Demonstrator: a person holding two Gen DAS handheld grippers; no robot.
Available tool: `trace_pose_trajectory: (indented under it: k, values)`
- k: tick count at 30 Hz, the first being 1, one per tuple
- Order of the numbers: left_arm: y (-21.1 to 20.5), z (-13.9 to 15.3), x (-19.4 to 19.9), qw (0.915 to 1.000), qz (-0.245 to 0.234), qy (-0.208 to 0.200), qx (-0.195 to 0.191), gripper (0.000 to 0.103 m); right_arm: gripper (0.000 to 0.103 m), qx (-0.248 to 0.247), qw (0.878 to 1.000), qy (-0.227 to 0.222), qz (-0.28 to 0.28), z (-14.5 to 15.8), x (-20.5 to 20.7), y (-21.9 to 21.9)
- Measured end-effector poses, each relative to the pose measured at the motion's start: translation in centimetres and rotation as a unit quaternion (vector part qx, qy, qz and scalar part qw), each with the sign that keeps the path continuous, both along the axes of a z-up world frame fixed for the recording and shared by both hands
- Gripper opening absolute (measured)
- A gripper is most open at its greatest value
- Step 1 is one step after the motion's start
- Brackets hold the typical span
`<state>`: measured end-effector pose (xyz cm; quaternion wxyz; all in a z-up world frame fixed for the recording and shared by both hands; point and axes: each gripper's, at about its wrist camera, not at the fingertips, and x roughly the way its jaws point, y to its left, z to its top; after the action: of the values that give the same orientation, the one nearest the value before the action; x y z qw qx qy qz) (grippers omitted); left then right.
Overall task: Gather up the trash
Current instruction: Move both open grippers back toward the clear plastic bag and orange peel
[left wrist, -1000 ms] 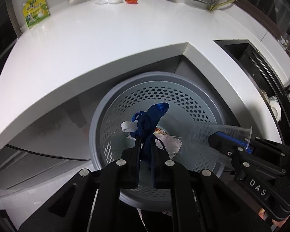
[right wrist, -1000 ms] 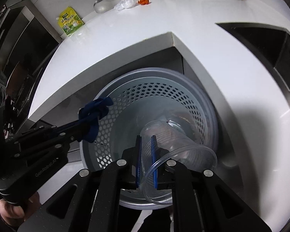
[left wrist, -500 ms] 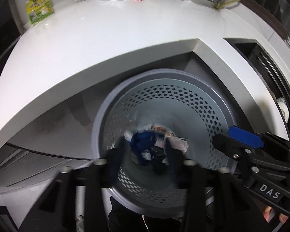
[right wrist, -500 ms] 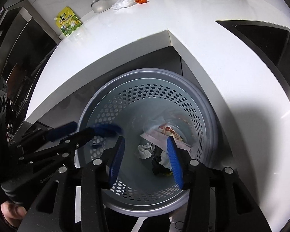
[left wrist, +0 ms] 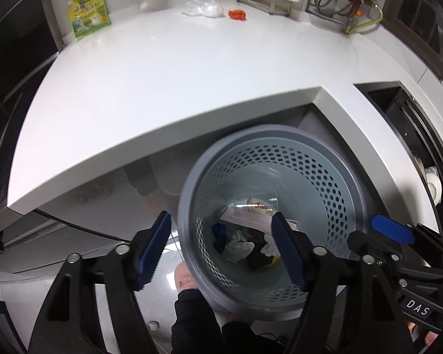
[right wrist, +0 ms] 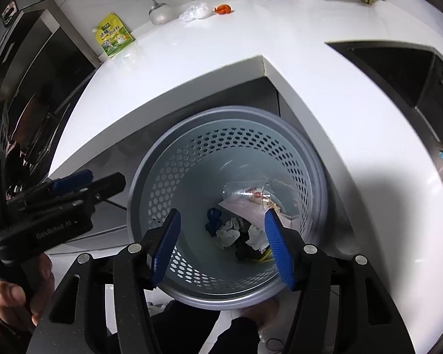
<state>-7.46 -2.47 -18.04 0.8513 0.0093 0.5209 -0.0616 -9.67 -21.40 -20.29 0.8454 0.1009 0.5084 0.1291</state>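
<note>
Both of my grippers have just been opening: the left gripper [left wrist: 221,253] dropped its blue strap [right wrist: 214,221], the right gripper [right wrist: 221,240] its clear plastic cup [right wrist: 246,192], both now inside the perforated grey wastebasket [right wrist: 316,159]. Jaws gape, empty. Lettering reads "DAS" and "GenRobot.AI".

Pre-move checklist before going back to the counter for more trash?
1. Left gripper empty, jaws just opened: ok.
2. Right gripper empty, jaws just opened: ok.
3. Clear cup inside the bin: ok.
4. Blue strap at bin bottom with the crumpled paper: ok.
5. Counter cleared: not ok; green pouch, plastic wrap and orange scrap remain.
6. Whether anything fell outside the bin: cannot tell.
</note>
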Motion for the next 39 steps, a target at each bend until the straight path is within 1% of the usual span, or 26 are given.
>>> trace_pose_trajectory:
  k: [2, 4, 6, 7, 11, 13, 16, 19, 21, 22, 23, 26, 32, 39]
  values:
    - [0.4, 0.8, -0.2, 1.0000, 0.004, -0.008, -0.002, 0.074, 0.062, -0.004, 1.000, -0.012, -0.003, 0.7, -0.4, -0.1]
    - [0.7, 1.7, -0.4, 0.9998, 0.005, -0.018, 0.001, 0.078, 0.063, -0.007, 1.000, -0.018, -0.008, 1.3, -0.5, -0.2]
    - [0.7, 2.6, -0.6, 0.9995, 0.003, -0.031, 0.007, 0.082, 0.068, -0.008, 1.000, -0.024, -0.011, 2.1, -0.3, -0.3]
    - [0.8, 3.2, -0.6, 0.9992, 0.002, -0.039, 0.009, 0.085, 0.068, -0.008, 1.000, -0.028, -0.011, 2.5, -0.2, -0.3]
    - [1.2, 5.5, -0.5, 0.9974, -0.002, -0.072, 0.011, 0.090, 0.068, -0.007, 0.999, -0.037, -0.015, 3.9, 0.3, -0.5]
    - [1.5, 6.7, -0.2, 0.9962, -0.004, -0.087, 0.010, 0.095, 0.068, -0.010, 0.999, -0.047, -0.019, 5.1, 0.7, -0.3]
    - [2.0, 8.0, 0.8, 0.9951, -0.003, -0.098, 0.005, 0.096, 0.073, -0.015, 0.997, -0.071, -0.018, 7.2, 1.5, 0.2]
    - [2.8, 9.3, 2.2, 0.9938, -0.001, -0.111, 0.002, 0.096, 0.073, -0.021, 0.995, -0.098, -0.017, 9.2, 3.0, 1.0]
    - [3.3, 10.1, 3.1, 0.9925, 0.001, -0.122, 0.008, 0.096, 0.073, -0.022, 0.994, -0.109, -0.021, 10.1, 4.2, 1.3]
    - [3.6, 10.7, 3.7, 0.9907, 0.003, -0.135, 0.017, 0.096, 0.074, -0.022, 0.993, -0.113, -0.024, 10.5, 4.8, 1.5]
    - [3.9, 11.1, 4.3, 0.9890, 0.005, -0.146, 0.025, 0.096, 0.076, -0.020, 0.993, -0.117, -0.028, 10.9, 5.8, 1.7]
    - [4.9, 11.9, 6.5, 0.9856, 0.006, -0.165, 0.037, 0.097, 0.077, -0.019, 0.992, -0.121, -0.038, 11.4, 8.1, 2.2]
    - [7.3, 12.1, 12.3, 0.9858, 0.009, -0.166, 0.022, 0.097, 0.077, -0.032, 0.989, -0.130, -0.066, 11.8, 13.0, 3.0]
    - [9.3, 11.2, 20.3, 0.9850, 0.011, -0.172, 0.010, 0.097, 0.077, -0.050, 0.984, -0.142, -0.095, 11.4, 19.7, 4.1]
